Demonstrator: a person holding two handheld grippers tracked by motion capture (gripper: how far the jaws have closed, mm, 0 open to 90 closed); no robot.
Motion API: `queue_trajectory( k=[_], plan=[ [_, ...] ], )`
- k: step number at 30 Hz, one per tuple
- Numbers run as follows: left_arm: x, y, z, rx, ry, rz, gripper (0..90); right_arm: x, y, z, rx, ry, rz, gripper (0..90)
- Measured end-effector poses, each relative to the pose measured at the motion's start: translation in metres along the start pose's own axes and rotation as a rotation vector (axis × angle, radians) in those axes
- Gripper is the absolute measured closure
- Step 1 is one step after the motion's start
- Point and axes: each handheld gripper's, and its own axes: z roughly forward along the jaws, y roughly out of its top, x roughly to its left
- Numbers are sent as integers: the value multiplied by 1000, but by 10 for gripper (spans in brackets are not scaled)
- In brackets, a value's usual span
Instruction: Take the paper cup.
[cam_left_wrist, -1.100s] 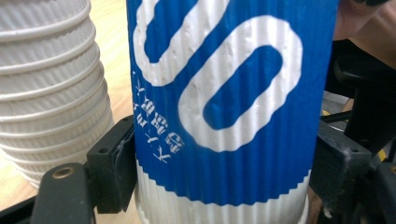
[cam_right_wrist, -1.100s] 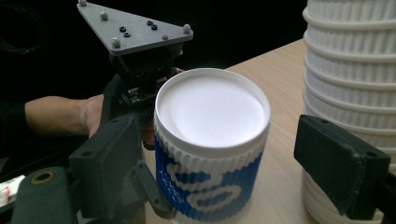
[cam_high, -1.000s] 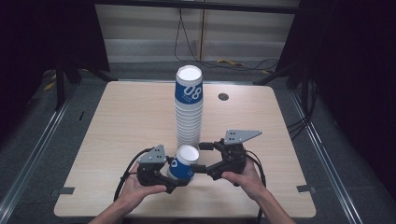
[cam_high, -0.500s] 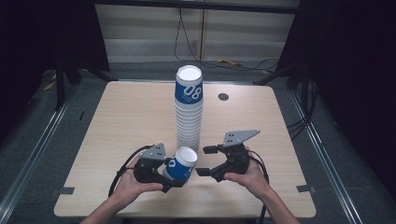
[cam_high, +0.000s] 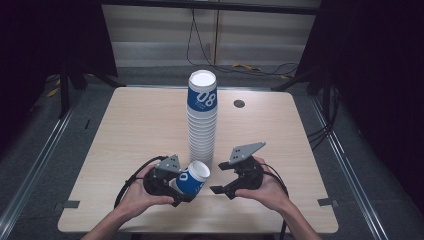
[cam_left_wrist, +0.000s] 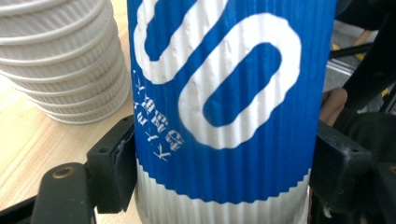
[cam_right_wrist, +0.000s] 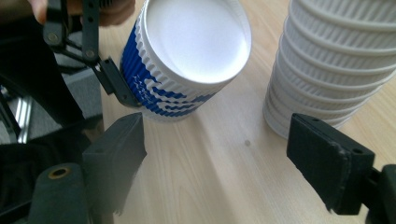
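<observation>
A blue and white ribbed paper cup (cam_high: 191, 178) lies tilted in my left gripper (cam_high: 186, 187), mouth turned toward the right hand. In the left gripper view the black pads press both sides of the cup (cam_left_wrist: 224, 107), so the left gripper (cam_left_wrist: 224, 172) is shut on it. My right gripper (cam_high: 217, 178) stands just right of the cup's mouth. Its jaws have just been closing, but they are apart and only bare table lies between them. The right gripper (cam_right_wrist: 233, 158) faces the cup's white mouth (cam_right_wrist: 187, 60) without touching it. A tall stack of cups (cam_high: 202, 120) rises right behind both grippers.
The stack's white base (cam_right_wrist: 336, 60) is close beside the right gripper's right jaw. A small round dark hole (cam_high: 239, 103) sits in the light wooden table (cam_high: 125, 130) at the far right. Cables run on the floor behind the table.
The right gripper's jaws have narrowed while it stays by the cup's mouth. The left gripper has kept still with the cup in it.
</observation>
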Motion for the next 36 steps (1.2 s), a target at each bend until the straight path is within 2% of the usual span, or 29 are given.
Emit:
queue_trajectory(
  k=[3, 7, 8, 11, 12, 15, 19, 23, 26, 31, 36],
  plan=[
    [-1, 2, 1, 28, -4, 21, 218, 1, 1, 3, 29, 3, -16, 198],
    [-1, 4, 4, 70, -4, 31, 218, 3, 2, 6, 70, 30, -21, 197],
    [-1, 6, 5, 72, -9, 45, 218, 3, 2, 7, 77, 35, -26, 190],
    [-3, 8, 8, 88, 4, 65, 218, 3, 2, 9, 119, 47, -34, 159],
    [-3, 9, 10, 105, 10, 87, 218, 3, 2, 9, 137, 52, -37, 158],
    [-6, 11, 14, 116, 17, 90, 218, 5, 4, 12, 172, 55, -58, 155],
    [-8, 11, 20, 152, 15, 115, 219, 8, 5, 14, 214, 59, -74, 156],
    [-10, 12, 23, 172, 11, 139, 220, 9, 6, 16, 245, 53, -88, 163],
    [-12, 11, 25, 204, 7, 154, 220, 11, 8, 17, 276, 50, -101, 168],
    [-14, 12, 30, 221, -2, 149, 220, 11, 10, 21, 303, 62, -116, 177],
    [-17, 12, 33, 243, -8, 177, 221, 10, 10, 28, 327, 88, -116, 200]
  ],
)
